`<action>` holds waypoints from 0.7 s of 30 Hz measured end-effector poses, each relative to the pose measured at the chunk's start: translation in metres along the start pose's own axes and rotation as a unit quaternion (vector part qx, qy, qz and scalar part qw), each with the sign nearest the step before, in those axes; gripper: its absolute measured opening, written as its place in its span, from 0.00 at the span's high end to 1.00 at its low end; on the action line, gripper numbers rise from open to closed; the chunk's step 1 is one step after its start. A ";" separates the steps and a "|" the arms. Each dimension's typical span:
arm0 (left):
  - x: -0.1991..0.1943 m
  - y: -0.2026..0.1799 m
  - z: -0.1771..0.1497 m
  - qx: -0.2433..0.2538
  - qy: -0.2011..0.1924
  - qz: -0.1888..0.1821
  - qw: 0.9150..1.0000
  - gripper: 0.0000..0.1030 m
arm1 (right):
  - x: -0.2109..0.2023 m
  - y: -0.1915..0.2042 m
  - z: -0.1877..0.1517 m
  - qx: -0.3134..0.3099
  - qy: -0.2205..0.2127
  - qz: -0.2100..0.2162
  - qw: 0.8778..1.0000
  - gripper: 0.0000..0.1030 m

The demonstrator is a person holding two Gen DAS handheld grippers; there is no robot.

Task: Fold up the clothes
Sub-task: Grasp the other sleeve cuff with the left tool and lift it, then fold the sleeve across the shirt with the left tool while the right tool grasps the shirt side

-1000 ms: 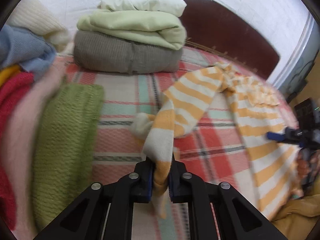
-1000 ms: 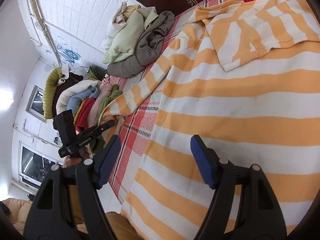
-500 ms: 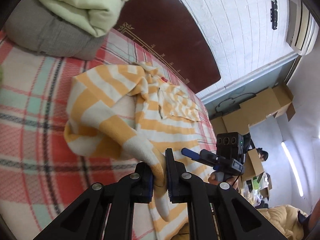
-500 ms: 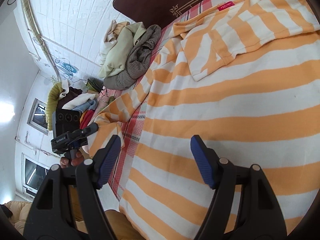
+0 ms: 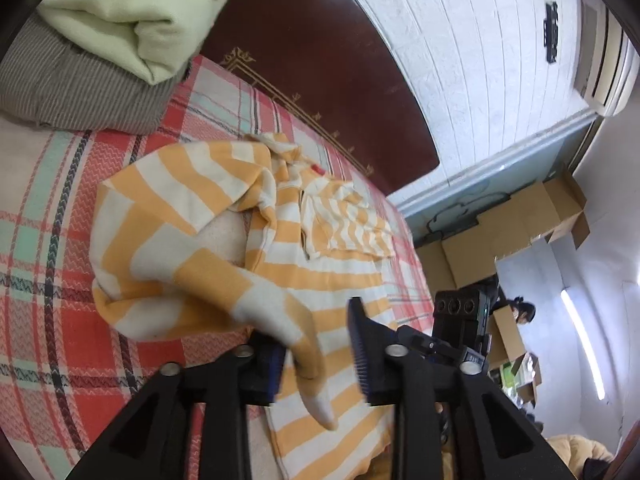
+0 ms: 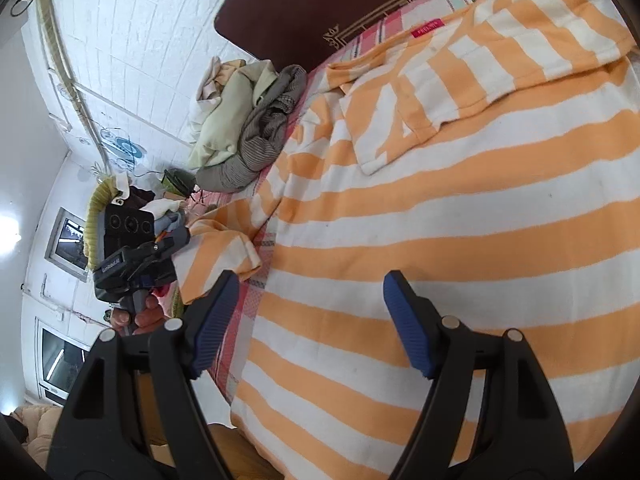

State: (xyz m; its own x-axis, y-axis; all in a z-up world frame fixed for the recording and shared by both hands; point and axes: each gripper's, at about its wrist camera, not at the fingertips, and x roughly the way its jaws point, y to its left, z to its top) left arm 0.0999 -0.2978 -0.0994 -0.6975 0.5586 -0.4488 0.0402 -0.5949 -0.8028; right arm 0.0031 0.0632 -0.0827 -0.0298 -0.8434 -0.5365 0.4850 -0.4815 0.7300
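We see an orange and white striped sweater (image 6: 460, 208) lying flat on a bed with a red plaid bedspread (image 5: 52, 208). Its body is spread out wide, and its near edge is at the near edge of the bed. One sleeve (image 6: 472, 64) is folded across the chest. A small red label (image 6: 427, 29) shows at the collar, near the dark brown headboard (image 5: 320, 64).

Our left gripper (image 5: 318, 354) has its jaws spread apart. The cuff of the other sleeve (image 5: 224, 280) hangs down between them. It lies against the left finger, and there is a gap to the right finger. This sleeve bends over from the left side toward the sweater's body.

Our right gripper (image 6: 310, 326) has its jaws spread wide too. It holds nothing. It hovers over the near, lower part of the sweater, close to the bottom hem.

At the far left of the bed we see a pile of bedding: a light green blanket (image 5: 120, 20) on top of a gray striped one (image 5: 80, 88). Cardboard boxes (image 5: 520, 216) stand by the wall on the right. A heap of colorful clothes (image 6: 164, 212) sits far off to the left in the right wrist view.
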 end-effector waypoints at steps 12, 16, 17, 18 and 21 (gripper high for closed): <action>-0.007 0.002 -0.008 0.019 -0.023 0.018 0.999 0.38 | 0.041 0.034 -0.011 -0.094 0.054 -0.025 0.994 0.23; -0.021 0.006 -0.014 0.020 -0.043 0.024 0.999 0.35 | 0.063 0.053 -0.013 -0.144 0.067 -0.045 0.986 0.23; -0.025 0.008 -0.016 0.019 -0.047 0.025 0.998 0.31 | 0.069 0.060 -0.014 -0.161 0.070 -0.049 0.983 0.23; -0.027 0.011 -0.017 0.015 -0.050 0.022 0.998 0.29 | 0.076 0.068 -0.014 -0.178 0.072 -0.052 0.980 0.23; -0.029 0.019 -0.019 0.001 -0.052 0.017 0.999 0.29 | 0.096 0.092 -0.018 -0.237 0.085 -0.062 0.966 0.23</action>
State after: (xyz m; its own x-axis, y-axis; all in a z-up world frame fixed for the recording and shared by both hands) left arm 0.1346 -0.3150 -0.1092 -0.7665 0.4754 -0.4318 0.0633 -0.6131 -0.7874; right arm 0.0602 -0.0582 -0.0747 0.0113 -0.7156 -0.6984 0.8339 -0.3787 0.4015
